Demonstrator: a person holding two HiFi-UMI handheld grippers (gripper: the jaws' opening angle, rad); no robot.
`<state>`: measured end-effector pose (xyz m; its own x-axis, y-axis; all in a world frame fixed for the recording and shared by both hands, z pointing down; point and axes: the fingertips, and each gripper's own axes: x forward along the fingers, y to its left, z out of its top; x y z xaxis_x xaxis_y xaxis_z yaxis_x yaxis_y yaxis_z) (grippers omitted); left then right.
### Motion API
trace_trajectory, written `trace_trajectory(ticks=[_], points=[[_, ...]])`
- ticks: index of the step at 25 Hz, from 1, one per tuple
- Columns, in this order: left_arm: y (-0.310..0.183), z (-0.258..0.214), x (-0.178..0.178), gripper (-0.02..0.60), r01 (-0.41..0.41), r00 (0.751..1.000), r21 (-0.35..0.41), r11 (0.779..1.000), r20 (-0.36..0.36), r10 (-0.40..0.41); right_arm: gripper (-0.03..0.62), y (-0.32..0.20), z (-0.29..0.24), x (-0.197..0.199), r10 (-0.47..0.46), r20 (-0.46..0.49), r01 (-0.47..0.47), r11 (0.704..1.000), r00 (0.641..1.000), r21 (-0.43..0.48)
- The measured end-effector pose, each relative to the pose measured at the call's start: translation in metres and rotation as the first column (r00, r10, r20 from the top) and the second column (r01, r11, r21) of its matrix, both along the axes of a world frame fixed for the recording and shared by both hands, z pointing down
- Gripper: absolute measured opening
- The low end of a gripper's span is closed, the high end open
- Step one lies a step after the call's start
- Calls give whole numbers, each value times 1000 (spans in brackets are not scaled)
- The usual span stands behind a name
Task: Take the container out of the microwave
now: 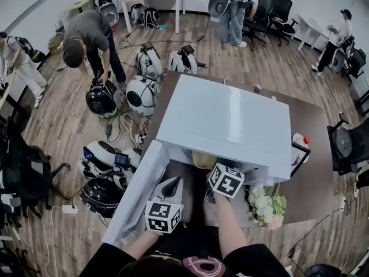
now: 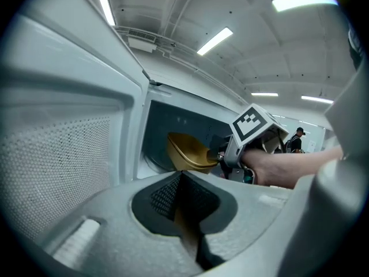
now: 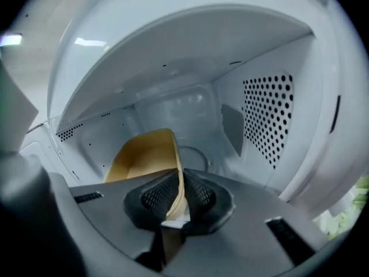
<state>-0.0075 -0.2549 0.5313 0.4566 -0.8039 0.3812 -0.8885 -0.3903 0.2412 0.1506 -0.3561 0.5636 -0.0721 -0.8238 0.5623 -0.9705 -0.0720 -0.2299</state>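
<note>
**Container pinched by its rim inside the open microwave**

Right gripper [image 3: 177, 184] is where my work is: its two pads are clamped on the thin rim of the tan container [image 3: 140, 154], one pad inside the wall and one outside. The container sits within the white microwave [image 1: 226, 119], in the front part of the cavity, with the perforated side wall off to its right. From the left gripper view it looks tilted. I cannot tell whether its base touches the cavity floor.

My right forearm runs up from the bottom of the head view, bare below the sleeve, and reaches straight into the opening, with the gripper angled a little downward.

My left gripper [image 1: 172, 184] hangs just outside the cavity, beside the inner face of the door [image 1: 134, 195], which is swung open to the left. Its jaws are pressed together with nothing between them, and it points toward the opening and my other wrist.

The microwave stands on a dark table [image 1: 314, 175], with a bunch of pale flowers [image 1: 267, 208] near its right front corner.
</note>
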Motion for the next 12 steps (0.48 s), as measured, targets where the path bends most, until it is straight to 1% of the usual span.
trace_trajectory(ticks=[5, 12], points=[[3, -1, 1, 9, -2, 1000, 10, 1000, -3, 2, 34, 7, -7, 3, 0, -2, 0, 1000, 1000, 8], [7, 0, 2, 9, -5, 1000, 11, 1000, -5, 6, 34, 26, -5, 4, 5, -2, -5, 1000, 1000, -6]])
